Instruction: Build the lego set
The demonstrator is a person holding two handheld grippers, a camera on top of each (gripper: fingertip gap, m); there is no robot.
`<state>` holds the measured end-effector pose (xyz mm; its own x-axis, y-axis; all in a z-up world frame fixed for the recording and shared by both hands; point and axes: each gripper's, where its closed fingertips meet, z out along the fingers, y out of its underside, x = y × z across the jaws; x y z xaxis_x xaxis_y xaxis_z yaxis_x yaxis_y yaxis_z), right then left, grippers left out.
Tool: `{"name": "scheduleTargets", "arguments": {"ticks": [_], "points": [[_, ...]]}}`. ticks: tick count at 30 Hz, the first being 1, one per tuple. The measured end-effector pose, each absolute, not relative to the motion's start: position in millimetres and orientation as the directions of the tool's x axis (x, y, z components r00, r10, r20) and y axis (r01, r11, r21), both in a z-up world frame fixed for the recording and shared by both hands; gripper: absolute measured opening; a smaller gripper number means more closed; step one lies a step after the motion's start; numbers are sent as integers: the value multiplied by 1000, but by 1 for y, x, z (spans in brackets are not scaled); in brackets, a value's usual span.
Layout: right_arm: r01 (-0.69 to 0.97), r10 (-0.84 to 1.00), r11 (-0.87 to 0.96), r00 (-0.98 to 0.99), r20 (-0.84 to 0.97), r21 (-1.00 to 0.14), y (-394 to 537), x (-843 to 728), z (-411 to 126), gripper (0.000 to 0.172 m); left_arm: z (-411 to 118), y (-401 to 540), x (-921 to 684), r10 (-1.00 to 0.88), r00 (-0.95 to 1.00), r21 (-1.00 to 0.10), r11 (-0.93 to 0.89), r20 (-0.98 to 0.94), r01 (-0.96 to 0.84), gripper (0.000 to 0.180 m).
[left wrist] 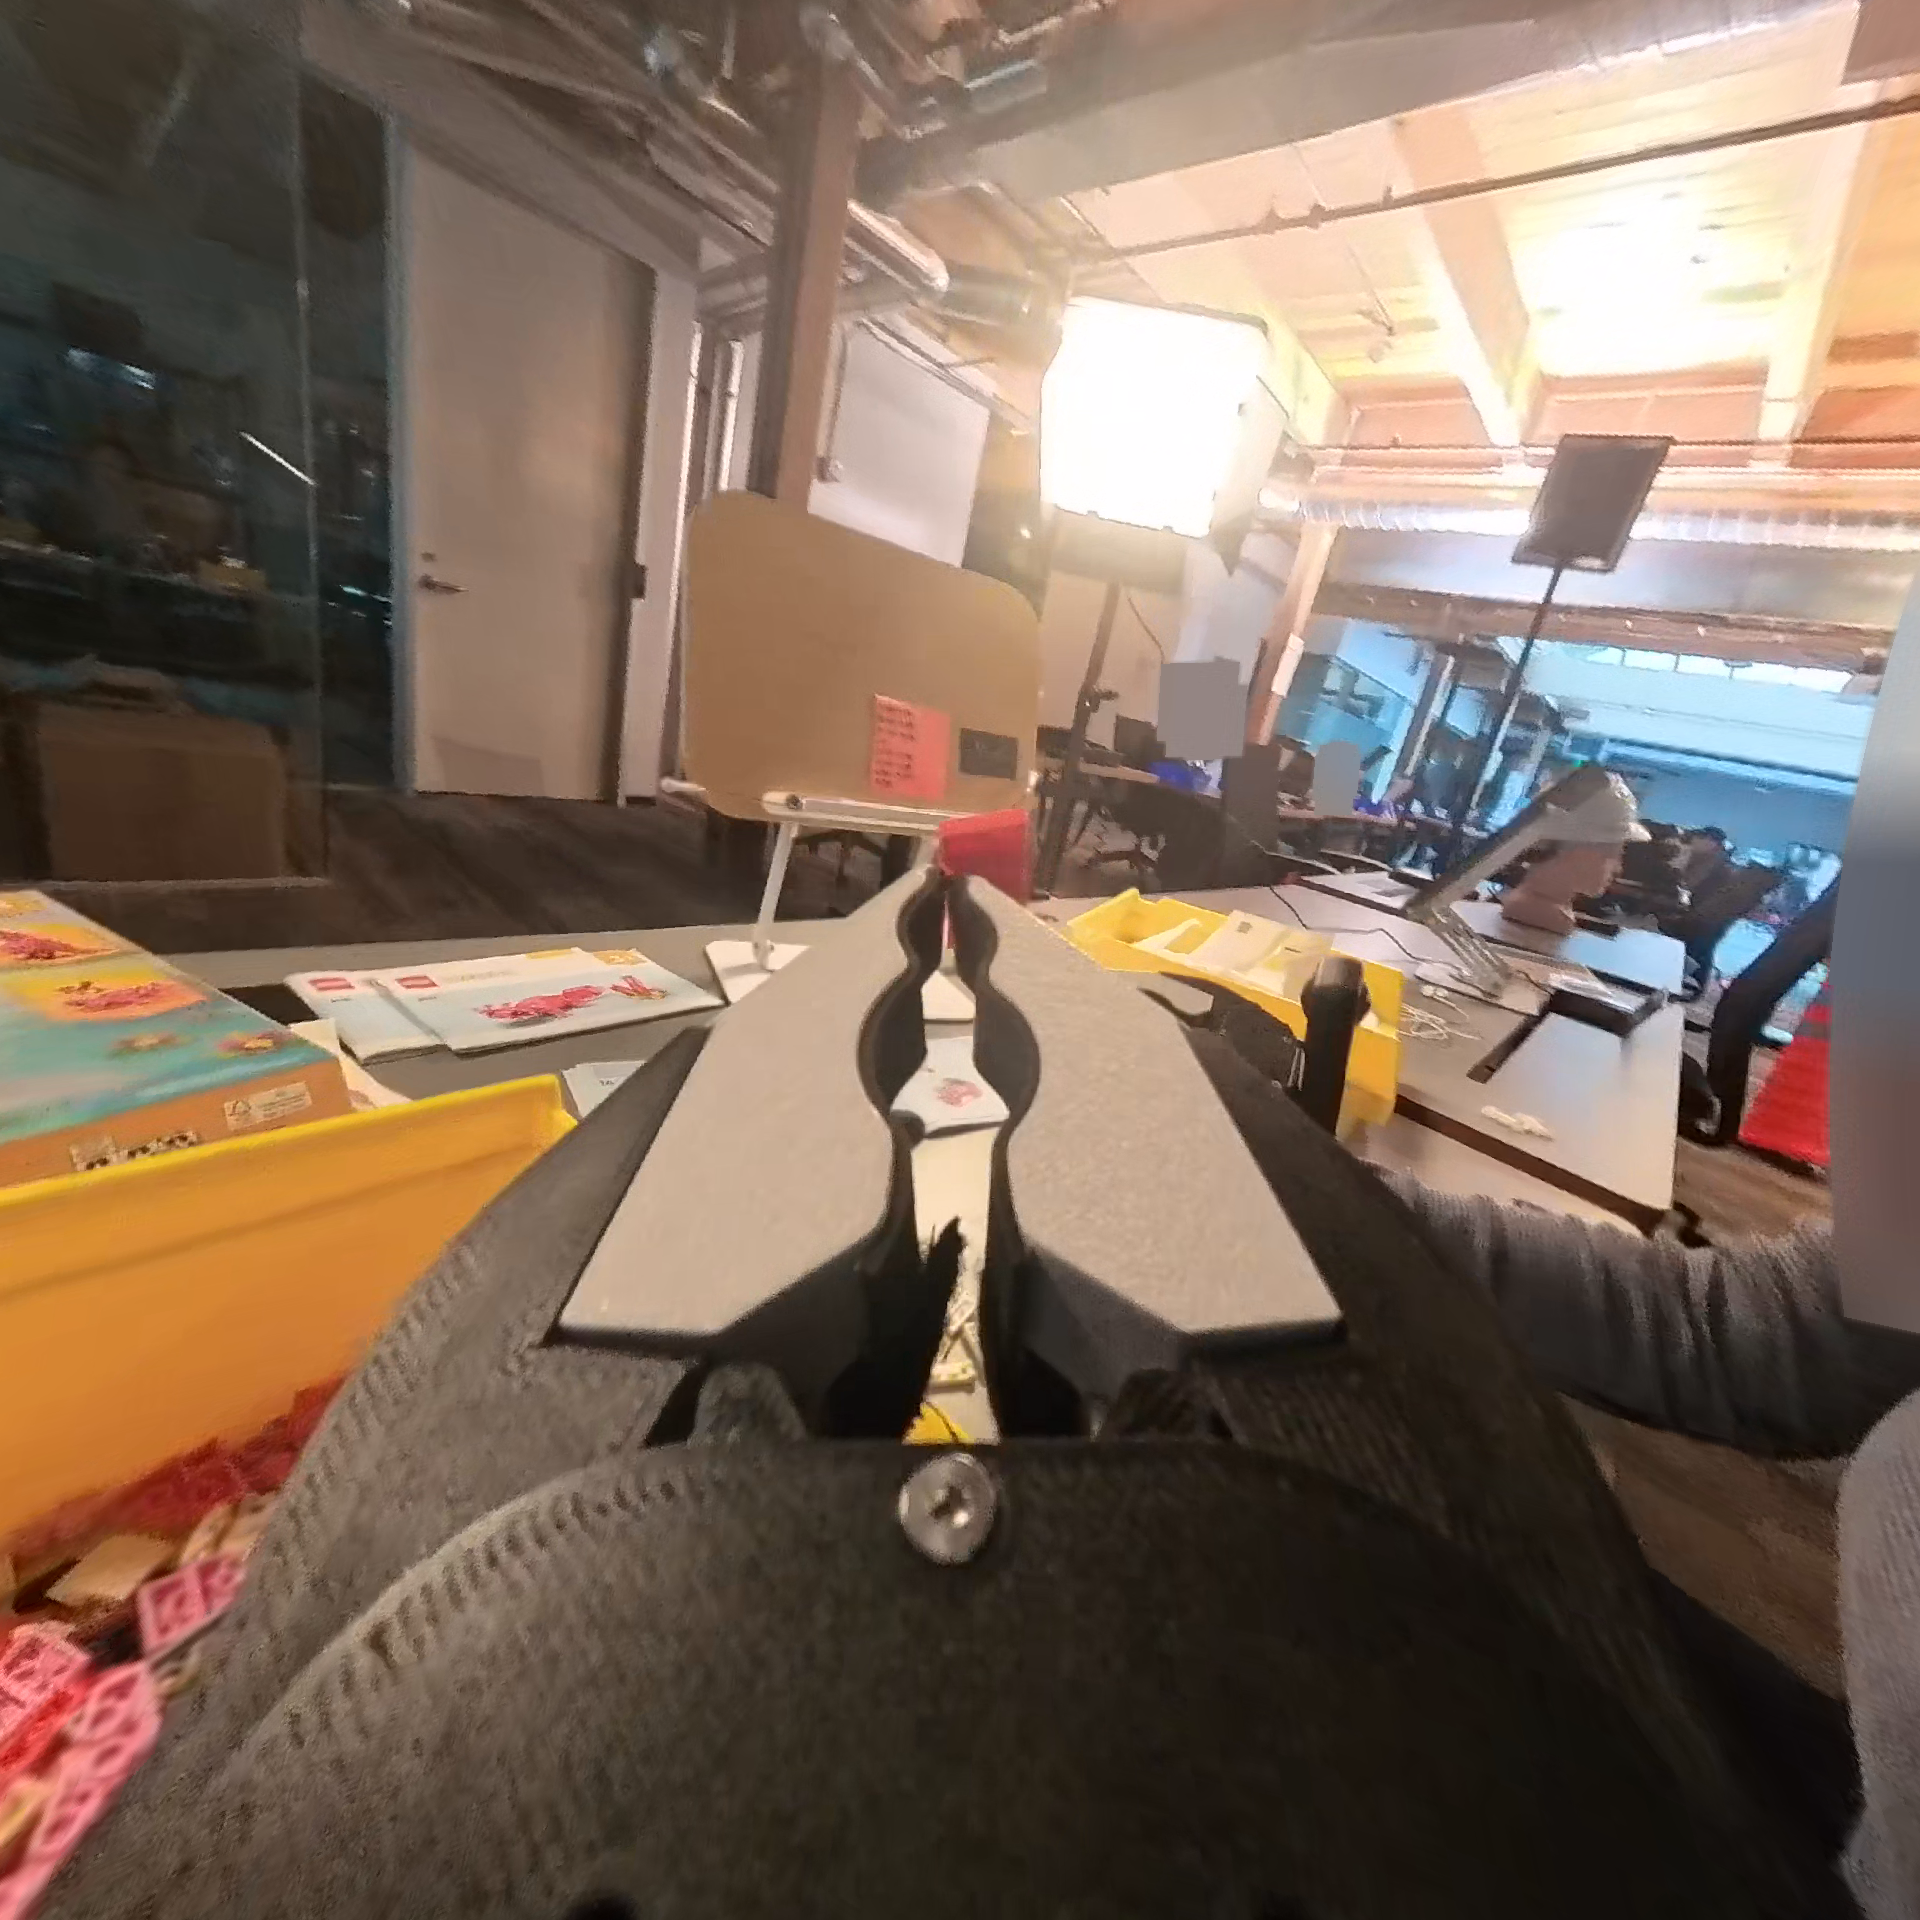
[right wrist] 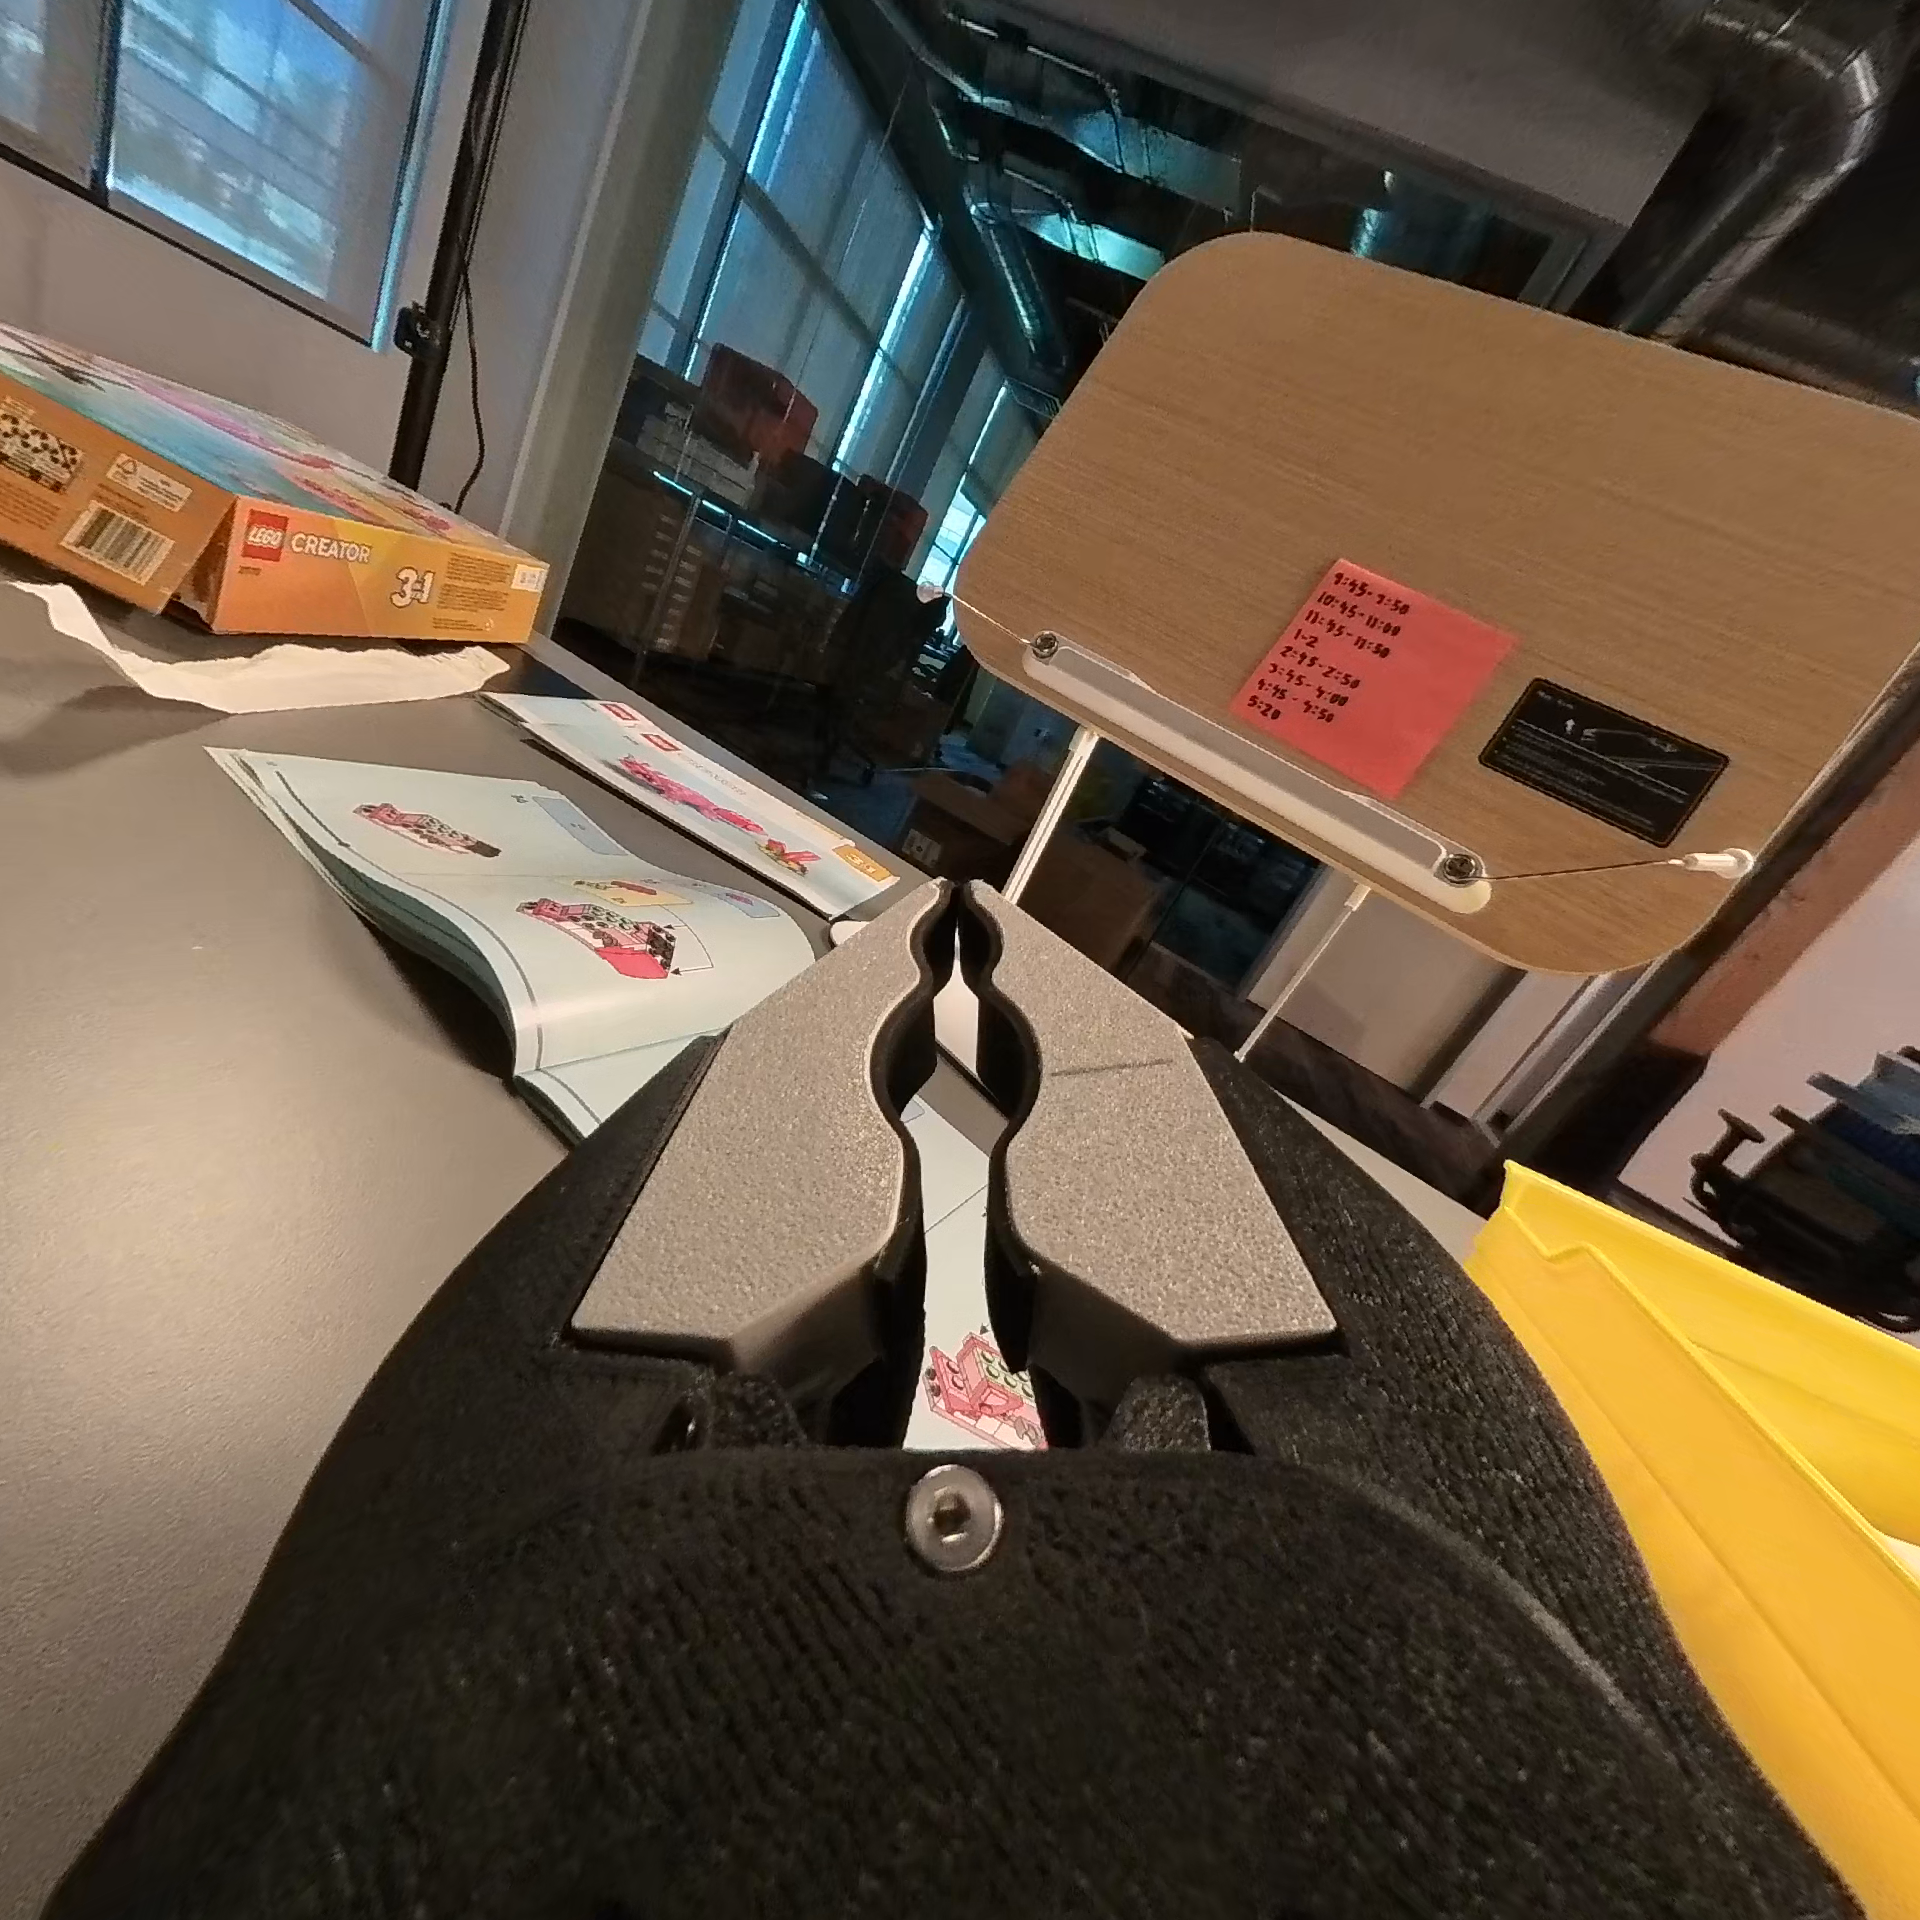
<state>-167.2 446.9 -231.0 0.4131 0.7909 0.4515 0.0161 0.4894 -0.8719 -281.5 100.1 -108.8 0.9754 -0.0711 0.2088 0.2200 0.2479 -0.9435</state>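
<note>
Right at the tips of your left tool (left wrist: 948, 894) sits a small red brick (left wrist: 987, 847): the tool is clenched on its lower edge, a sliver of red shows between the two fingers, and most of the brick stands clear above them, raised well off the desk (right wrist: 156, 1039). The picture is blurred there, so you cannot make out the brick's exact shape. Your right tool (right wrist: 956, 896) is clenched too, its tips meeting with nothing showing between them, and it hangs low over the open instruction booklet (right wrist: 499, 914) lying on the desk. Two closed booklets (left wrist: 540, 1003) lie side by side just beyond that one, and a tilted wooden board on a white stand (right wrist: 1455, 520) rises behind both tools, carrying a pink note (right wrist: 1371, 675) and a small black label (right wrist: 1605, 758). To the left of your left tool stands a yellow bin (left wrist: 260, 1226), with the printed toy box (left wrist: 135, 1018) behind it and loose pink and red bricks (left wrist: 94, 1662) heaped below. A second yellow tray (left wrist: 1226, 935) with pale pieces in it lies on the right side of the desk, near a grey sleeve (left wrist: 1558, 1299). Nothing stands between the red brick and the board's stand behind it.
</note>
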Motion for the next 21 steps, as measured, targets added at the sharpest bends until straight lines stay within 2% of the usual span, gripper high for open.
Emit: {"name": "scheduleTargets", "arguments": {"ticks": [14, 21], "points": [[49, 791, 498, 383, 477, -866, 446, -176, -238, 0, -106, 122, -284, -92, 973, -900, 370, 213, 232, 0], [51, 790, 504, 376, 484, -862, 444, -178, -238, 0, -125, 128, -289, -58, 967, -919, 301, 250, 255, 0]]}}
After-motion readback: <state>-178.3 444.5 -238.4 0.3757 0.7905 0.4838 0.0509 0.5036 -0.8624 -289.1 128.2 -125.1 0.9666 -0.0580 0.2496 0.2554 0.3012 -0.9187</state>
